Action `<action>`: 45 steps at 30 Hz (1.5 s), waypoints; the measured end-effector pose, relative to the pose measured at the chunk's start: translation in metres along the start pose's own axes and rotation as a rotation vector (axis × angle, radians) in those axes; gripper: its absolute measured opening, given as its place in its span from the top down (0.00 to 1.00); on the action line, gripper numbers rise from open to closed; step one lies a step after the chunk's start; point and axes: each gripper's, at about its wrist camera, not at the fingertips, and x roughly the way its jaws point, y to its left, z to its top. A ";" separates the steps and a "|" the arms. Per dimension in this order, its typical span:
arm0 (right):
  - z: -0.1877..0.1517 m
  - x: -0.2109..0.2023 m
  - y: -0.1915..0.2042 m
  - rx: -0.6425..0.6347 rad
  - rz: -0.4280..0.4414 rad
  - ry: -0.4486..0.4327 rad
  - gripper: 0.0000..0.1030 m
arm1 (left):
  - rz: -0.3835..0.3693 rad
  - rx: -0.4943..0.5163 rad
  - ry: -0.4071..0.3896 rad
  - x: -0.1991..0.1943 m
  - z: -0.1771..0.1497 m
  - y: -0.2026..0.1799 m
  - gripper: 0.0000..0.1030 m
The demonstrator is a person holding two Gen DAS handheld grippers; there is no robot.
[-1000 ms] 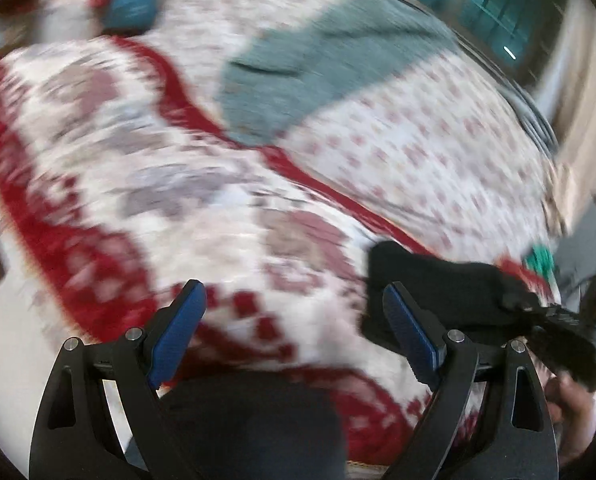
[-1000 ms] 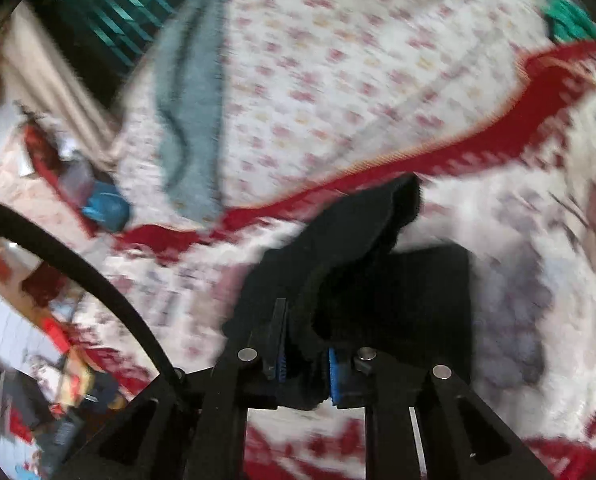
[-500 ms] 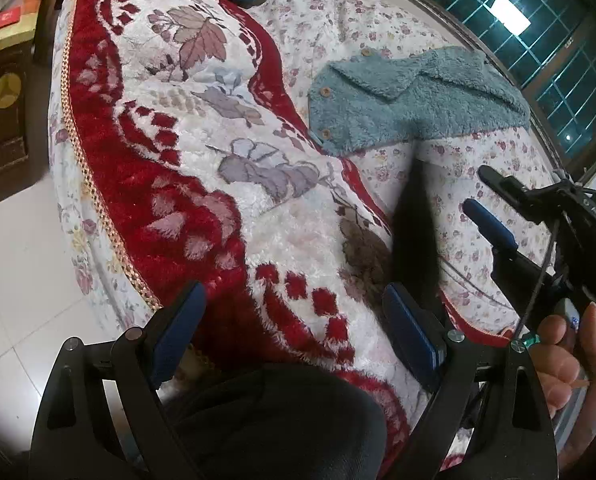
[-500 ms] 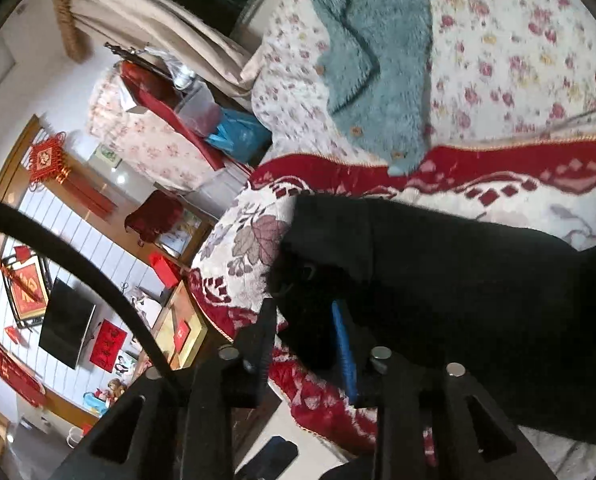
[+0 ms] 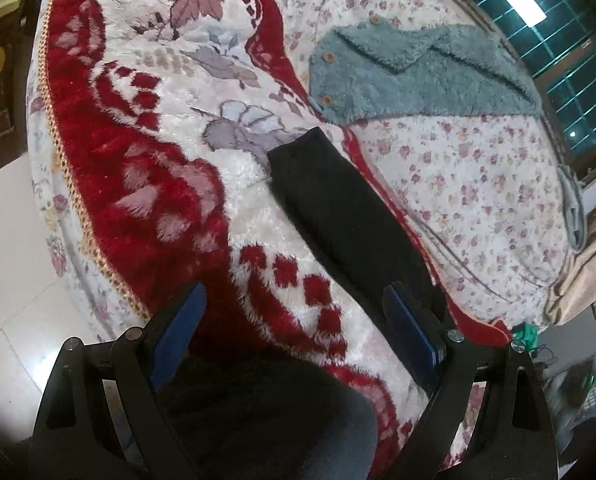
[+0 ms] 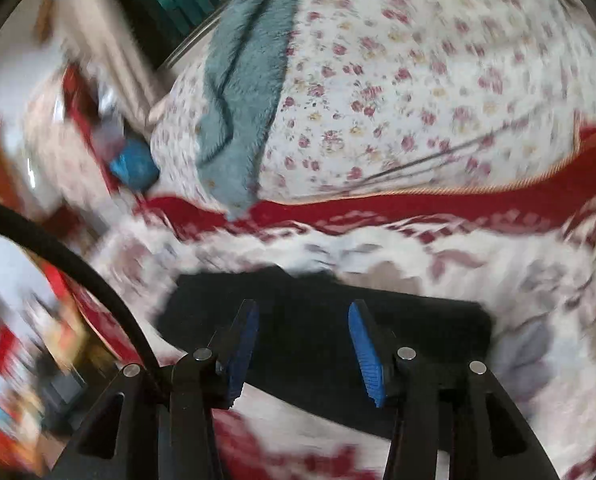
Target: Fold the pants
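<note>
The right gripper (image 6: 302, 344) is letting go: its jaws are opening, the blue pads (image 6: 364, 350) now stand apart with only air between them, where a second ago they were pinched on a bunched fold of the black pants (image 6: 326, 344). The pants lie flat beneath and beyond the fingers, no longer lifted, on the plush red-and-white blanket (image 6: 438, 208) that covers the bed. The right wrist view is smeared with blur, so finer creases cannot be made out.

The left gripper (image 5: 293, 328) is spread wide and holds nothing, as in the earlier pictures. Its right pad (image 5: 412, 330) sits just over the near end of the pants, which in this view stretch away as a long narrow black strip (image 5: 346, 216) along the blanket's red border. Half a second ago that strip stood on edge, hanging from the other gripper; now it is laid down and smooth.

Beyond it, well apart on the floral sheet (image 5: 458, 168), lies a teal fleece jacket (image 5: 418, 76).

So one fold looks to have just been laid and released. The strip is still long, so a fold across its length likely remains.
</note>
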 end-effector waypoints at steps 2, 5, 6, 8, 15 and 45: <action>-0.020 0.010 0.016 -0.162 -0.008 0.001 0.56 | 0.022 0.016 -0.005 0.003 0.000 -0.005 0.13; -0.037 0.044 0.051 -0.317 0.033 0.086 0.56 | 0.026 0.070 -0.013 0.002 -0.007 -0.013 0.13; -0.040 0.055 0.062 -0.346 0.024 0.090 0.56 | 0.023 0.078 -0.014 0.002 -0.007 -0.014 0.12; -0.046 0.073 0.073 -0.349 0.016 0.091 0.56 | 0.018 0.074 -0.011 0.002 -0.007 -0.012 0.13; -0.066 0.120 0.081 -0.366 -0.119 0.132 0.56 | 0.003 0.020 0.033 0.009 -0.005 -0.002 0.13; -0.058 0.156 0.247 -0.752 0.174 0.071 0.42 | 0.029 -0.195 0.036 -0.016 -0.006 0.075 0.13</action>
